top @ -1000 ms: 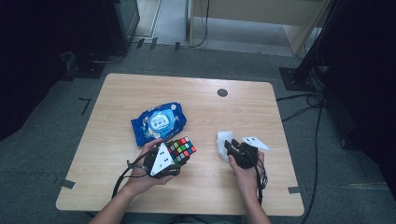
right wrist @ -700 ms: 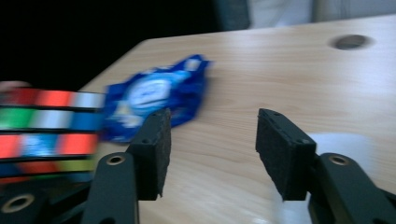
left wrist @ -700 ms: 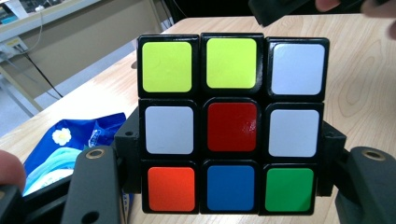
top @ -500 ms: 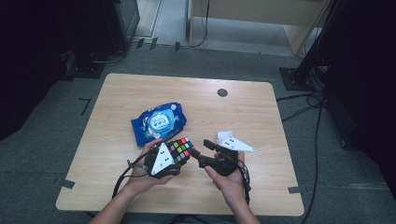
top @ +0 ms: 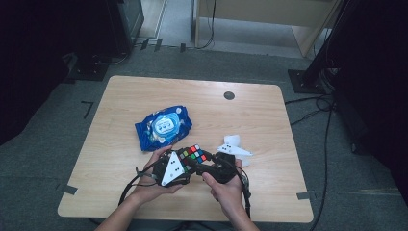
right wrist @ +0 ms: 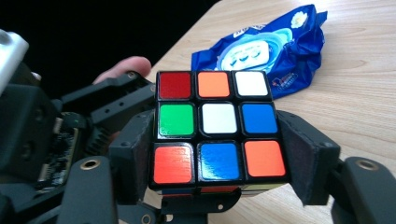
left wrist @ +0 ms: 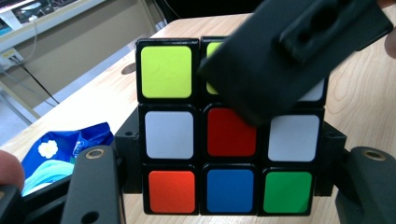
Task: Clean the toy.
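My left claw [top: 185, 161] clamps the puzzle cube [top: 193, 154] above the table's [top: 269, 115] six o'clock edge, while my right claw [top: 204, 168], jaws just narrowing, seemingly brackets its lower layer.

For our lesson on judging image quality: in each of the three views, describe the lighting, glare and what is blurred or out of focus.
High view: the light wooden table is lit, the surroundings fall into darkness, and the picture is soft. Left gripper view: the multicoloured puzzle cube is sharp, while the black right gripper crossing it is blurred. Right gripper view: the cube's lower stickers carry faint glare, and the shiny blue wet-wipes pack is soft.
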`<state>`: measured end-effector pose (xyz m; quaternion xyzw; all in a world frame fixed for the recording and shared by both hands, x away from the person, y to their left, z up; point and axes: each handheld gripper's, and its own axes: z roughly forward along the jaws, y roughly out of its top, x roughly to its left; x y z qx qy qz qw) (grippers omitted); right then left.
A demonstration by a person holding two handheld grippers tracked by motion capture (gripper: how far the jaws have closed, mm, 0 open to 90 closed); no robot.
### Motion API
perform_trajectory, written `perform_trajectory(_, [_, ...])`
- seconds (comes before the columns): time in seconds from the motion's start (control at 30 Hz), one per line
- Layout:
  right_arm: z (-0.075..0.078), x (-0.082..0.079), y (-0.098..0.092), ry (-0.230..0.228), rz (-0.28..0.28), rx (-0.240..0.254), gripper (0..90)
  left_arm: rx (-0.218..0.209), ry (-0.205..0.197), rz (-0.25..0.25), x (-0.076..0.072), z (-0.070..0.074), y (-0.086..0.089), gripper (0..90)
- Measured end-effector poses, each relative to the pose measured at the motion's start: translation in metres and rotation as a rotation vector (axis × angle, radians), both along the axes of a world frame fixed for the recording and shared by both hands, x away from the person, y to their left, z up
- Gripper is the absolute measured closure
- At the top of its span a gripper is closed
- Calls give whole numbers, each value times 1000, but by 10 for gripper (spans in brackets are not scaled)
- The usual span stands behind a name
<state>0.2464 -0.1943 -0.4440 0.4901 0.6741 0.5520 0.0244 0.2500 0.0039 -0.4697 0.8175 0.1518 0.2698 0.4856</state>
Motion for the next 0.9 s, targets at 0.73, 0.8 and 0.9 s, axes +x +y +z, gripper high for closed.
perform_trajectory(0.73, [6, -1, 6, -17, 8, -35, 261, -41, 12, 19, 3, 7, 3, 341])
perform_trajectory(0.8, [9, 0, 0, -29, 7, 8, 224, -65, 44, 47, 8, 7, 9, 341])
perform_trajectory(0.9, [13, -1, -12, -69, -36, 49, 225, -116, 105, 96, 20, 10, 22, 341])
